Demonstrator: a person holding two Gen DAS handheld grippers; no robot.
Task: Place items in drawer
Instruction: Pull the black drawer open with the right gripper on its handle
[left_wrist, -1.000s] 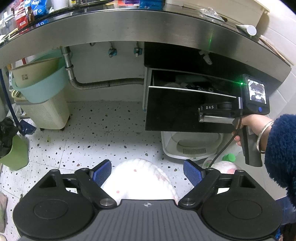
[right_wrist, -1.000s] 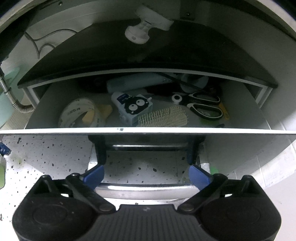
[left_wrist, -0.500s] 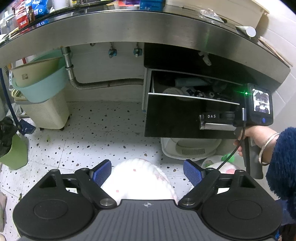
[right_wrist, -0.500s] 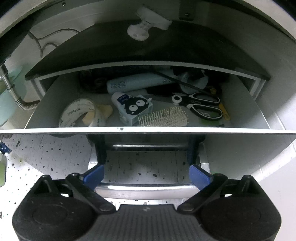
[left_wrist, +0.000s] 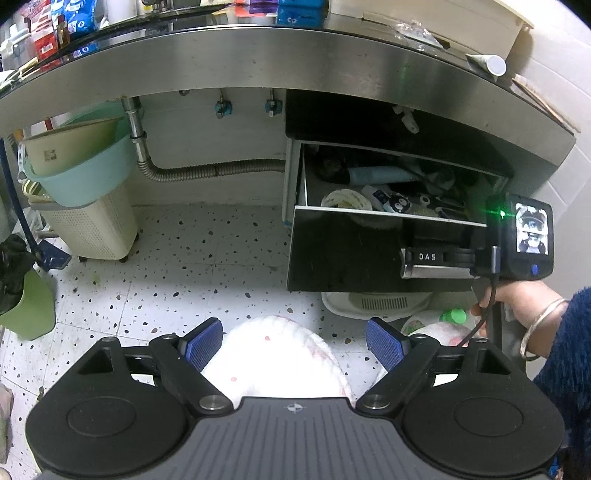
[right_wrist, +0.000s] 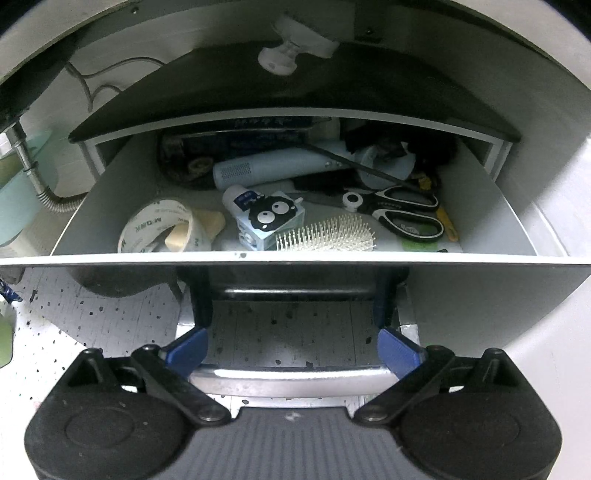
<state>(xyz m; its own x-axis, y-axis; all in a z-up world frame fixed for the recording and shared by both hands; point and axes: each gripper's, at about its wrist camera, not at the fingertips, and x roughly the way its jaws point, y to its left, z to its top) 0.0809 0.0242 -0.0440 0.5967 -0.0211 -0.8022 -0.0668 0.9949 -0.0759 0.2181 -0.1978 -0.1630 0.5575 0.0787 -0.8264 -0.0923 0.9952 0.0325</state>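
1. The drawer (right_wrist: 295, 258) stands pulled out under the steel counter (left_wrist: 258, 66), holding a tape roll (right_wrist: 162, 230), hairbrush (right_wrist: 327, 238) and scissors (right_wrist: 402, 210).
2. Your right gripper (right_wrist: 291, 350) straddles its handle (right_wrist: 291, 380), fingers spread (whether touching is unclear).
3. Your left gripper (left_wrist: 295, 343) hangs open over the speckled floor (left_wrist: 203, 258).

Open drawer (left_wrist: 354, 254) under steel counter (left_wrist: 258, 62)

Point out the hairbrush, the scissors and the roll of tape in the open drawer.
hairbrush (right_wrist: 328, 236): right wrist view, on its bristles.
scissors (right_wrist: 402, 212): right wrist view, on the handles.
roll of tape (right_wrist: 159, 225): right wrist view, on the outer band.
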